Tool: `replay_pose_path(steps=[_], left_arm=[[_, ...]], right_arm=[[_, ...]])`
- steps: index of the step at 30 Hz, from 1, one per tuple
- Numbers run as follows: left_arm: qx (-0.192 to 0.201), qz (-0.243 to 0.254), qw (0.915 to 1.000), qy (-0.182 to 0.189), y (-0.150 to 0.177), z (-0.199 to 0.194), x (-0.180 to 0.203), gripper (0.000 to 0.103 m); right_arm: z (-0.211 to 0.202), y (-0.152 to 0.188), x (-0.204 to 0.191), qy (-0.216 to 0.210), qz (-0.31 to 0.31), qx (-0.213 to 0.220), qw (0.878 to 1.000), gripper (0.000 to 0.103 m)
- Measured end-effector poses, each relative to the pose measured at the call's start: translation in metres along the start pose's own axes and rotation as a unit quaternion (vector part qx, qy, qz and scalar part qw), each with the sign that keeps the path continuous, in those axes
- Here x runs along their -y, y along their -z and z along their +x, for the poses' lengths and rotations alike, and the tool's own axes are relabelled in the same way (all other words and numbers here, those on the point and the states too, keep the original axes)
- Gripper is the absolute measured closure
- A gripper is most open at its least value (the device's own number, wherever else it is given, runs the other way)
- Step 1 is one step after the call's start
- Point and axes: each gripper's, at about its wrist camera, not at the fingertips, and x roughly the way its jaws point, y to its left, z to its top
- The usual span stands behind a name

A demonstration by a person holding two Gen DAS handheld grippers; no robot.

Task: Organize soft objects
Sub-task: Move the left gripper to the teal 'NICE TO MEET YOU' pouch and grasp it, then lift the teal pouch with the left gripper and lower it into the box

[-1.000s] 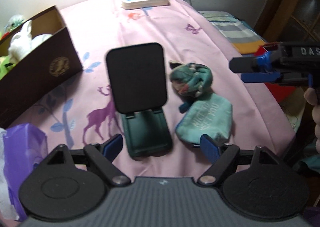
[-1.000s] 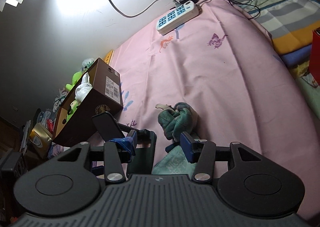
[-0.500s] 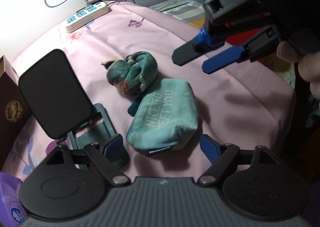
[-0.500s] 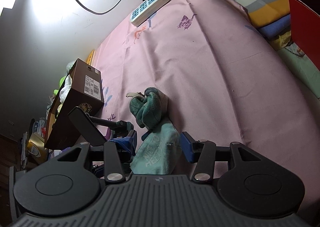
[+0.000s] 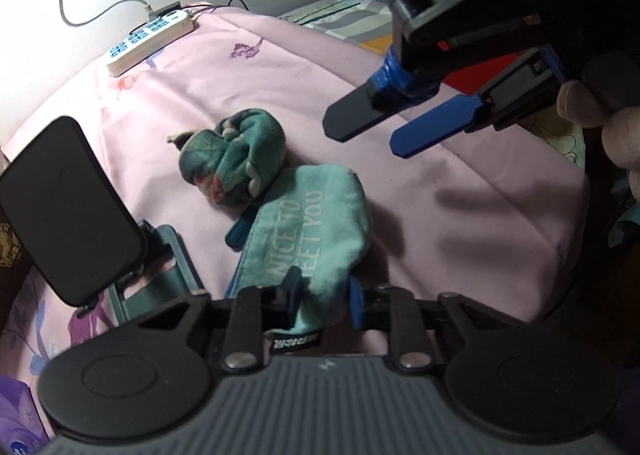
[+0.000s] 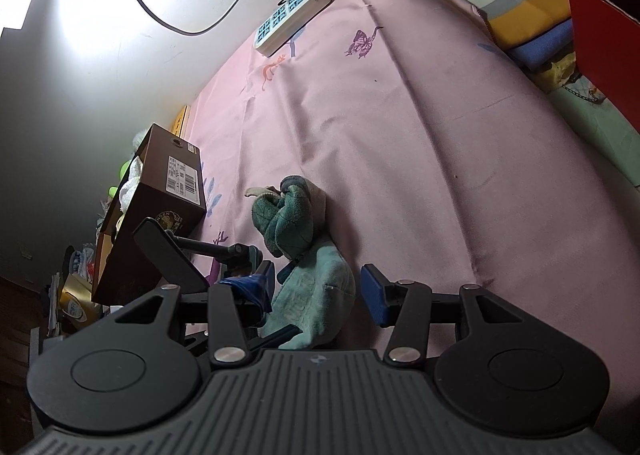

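Left gripper (image 5: 322,297): jaws closing on the near end of the pouch, pads pressed into its fabric from both sides.
Teal pouch (image 5: 308,235): flat on the pink sheet (image 5: 440,183), lettered face up, near end pinched between the left fingers.
Rolled teal cloth (image 5: 236,155): just beyond the pouch, touching its far corner.
Right gripper (image 5: 396,131): jaws wide apart, nothing between them, raised over the sheet beyond and right of the pouch.
Phone stand (image 5: 64,211): left of the pouch, apart from it.
Brown box (image 6: 160,207): far left, soft items inside.
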Motion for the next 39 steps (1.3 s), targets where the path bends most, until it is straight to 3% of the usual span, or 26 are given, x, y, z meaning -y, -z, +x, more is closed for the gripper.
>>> replay_pose_path(steps=[4,11,18,21,27,32,39], left_arm=[[0.013,-0.015,0.9998,0.005,-0.003,-0.011,-0.004,0.093],[0.030,-0.066,0.9971,0.022,-0.005,-0.039,-0.027,0.095],[0.049,-0.128,0.9902,0.027,0.016,-0.085,-0.056,0.096],[0.062,-0.170,0.9834,0.014,0.027,-0.108,-0.074,0.096],[0.125,-0.255,0.9587,-0.011,0.041,-0.167,-0.122,0.096],[0.175,-0.271,0.9458,-0.041,0.038,-0.200,-0.167,0.096],[0.216,-0.285,0.9310,-0.075,0.016,-0.204,-0.253,0.096]], right_arm=[[0.001,-0.002,-0.001,-0.004,0.002,0.001,1.000,0.071],[0.008,-0.011,-0.011,-0.013,-0.008,-0.002,1.000,0.071],[0.017,-0.026,-0.021,-0.027,-0.013,-0.002,1.000,0.071],[0.025,-0.031,-0.024,-0.030,-0.012,-0.007,0.999,0.071],[0.039,-0.040,-0.031,-0.033,0.000,-0.015,0.999,0.071],[0.041,-0.041,-0.040,-0.031,0.018,-0.001,0.999,0.071],[0.027,-0.036,-0.050,-0.011,0.032,0.036,0.999,0.071]])
